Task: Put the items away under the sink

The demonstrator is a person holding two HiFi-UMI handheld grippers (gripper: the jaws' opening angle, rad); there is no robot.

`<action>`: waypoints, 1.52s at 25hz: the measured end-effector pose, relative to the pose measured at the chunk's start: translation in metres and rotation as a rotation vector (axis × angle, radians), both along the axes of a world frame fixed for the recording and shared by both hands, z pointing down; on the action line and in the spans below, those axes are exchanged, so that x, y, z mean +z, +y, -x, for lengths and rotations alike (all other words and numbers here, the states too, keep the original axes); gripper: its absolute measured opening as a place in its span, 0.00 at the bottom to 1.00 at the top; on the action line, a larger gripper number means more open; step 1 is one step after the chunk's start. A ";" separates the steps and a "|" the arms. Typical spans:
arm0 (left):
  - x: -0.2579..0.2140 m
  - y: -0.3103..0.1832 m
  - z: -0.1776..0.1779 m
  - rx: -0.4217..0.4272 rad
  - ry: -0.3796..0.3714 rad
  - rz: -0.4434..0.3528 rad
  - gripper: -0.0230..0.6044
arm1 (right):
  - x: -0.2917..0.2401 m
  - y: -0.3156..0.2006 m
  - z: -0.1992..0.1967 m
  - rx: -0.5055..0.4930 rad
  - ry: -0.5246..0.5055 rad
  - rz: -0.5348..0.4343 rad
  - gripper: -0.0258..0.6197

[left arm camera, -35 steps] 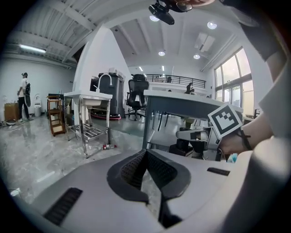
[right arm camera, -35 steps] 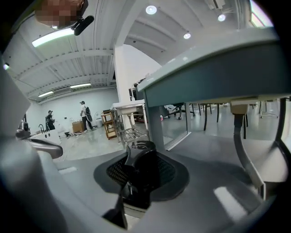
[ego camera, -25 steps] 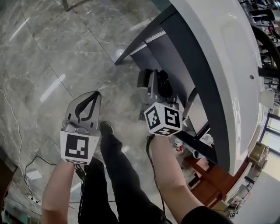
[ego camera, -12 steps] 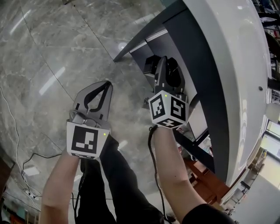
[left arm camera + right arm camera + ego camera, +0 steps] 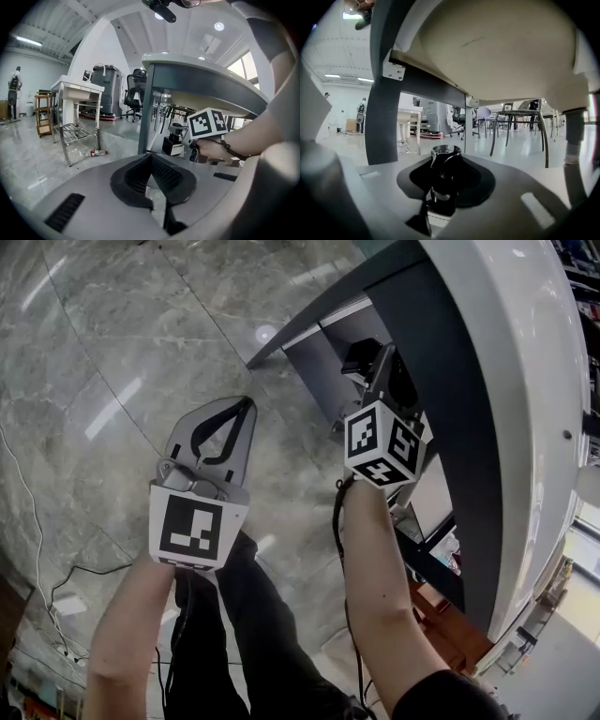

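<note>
In the right claw, a black item with a shiny metal rim, clamped narrow between the jaws and pressed from both sides. Reaching in under the white sink, past the dark grey frame, with the black item already below the basin's edge in the head view. Along that claw's own line of sight: the pale underside of the basin overhead, a dark upright leg to the left, a grey pipe hanging at the right, and the item held up off the floor. As for the left claw: pinched fully together, tips meeting, nothing between them. Held out over the grey marble floor, beside the frame but apart from it, and to the left of the right claw. Lower in the head view, dark trousers and a thin cable trailing across the floor.
</note>
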State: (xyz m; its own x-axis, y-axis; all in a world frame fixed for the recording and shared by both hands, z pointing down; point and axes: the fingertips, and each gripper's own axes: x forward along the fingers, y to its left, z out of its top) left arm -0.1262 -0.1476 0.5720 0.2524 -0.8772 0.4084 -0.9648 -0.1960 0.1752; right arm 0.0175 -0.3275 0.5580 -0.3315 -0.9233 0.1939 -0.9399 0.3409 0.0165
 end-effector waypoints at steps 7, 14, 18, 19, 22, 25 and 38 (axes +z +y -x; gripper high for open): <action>0.004 -0.011 -0.003 0.006 0.000 -0.017 0.05 | 0.000 -0.020 -0.012 0.060 0.029 -0.042 0.18; 0.009 0.004 -0.006 0.032 -0.021 0.007 0.05 | 0.011 -0.011 -0.005 0.019 0.097 -0.009 0.31; 0.005 0.014 -0.004 0.043 -0.036 0.008 0.05 | 0.015 0.007 -0.014 0.036 0.115 0.025 0.36; 0.002 0.017 -0.003 0.041 -0.037 0.003 0.05 | 0.017 0.015 -0.017 0.042 0.109 0.040 0.37; -0.016 0.029 -0.002 0.025 -0.026 -0.020 0.05 | 0.020 0.046 -0.020 0.048 0.085 0.086 0.37; -0.038 0.045 -0.005 0.020 -0.023 -0.043 0.05 | 0.012 0.081 -0.019 0.061 0.055 0.099 0.36; -0.161 0.152 -0.020 0.055 0.004 -0.108 0.05 | -0.131 0.233 0.011 0.060 -0.072 0.100 0.05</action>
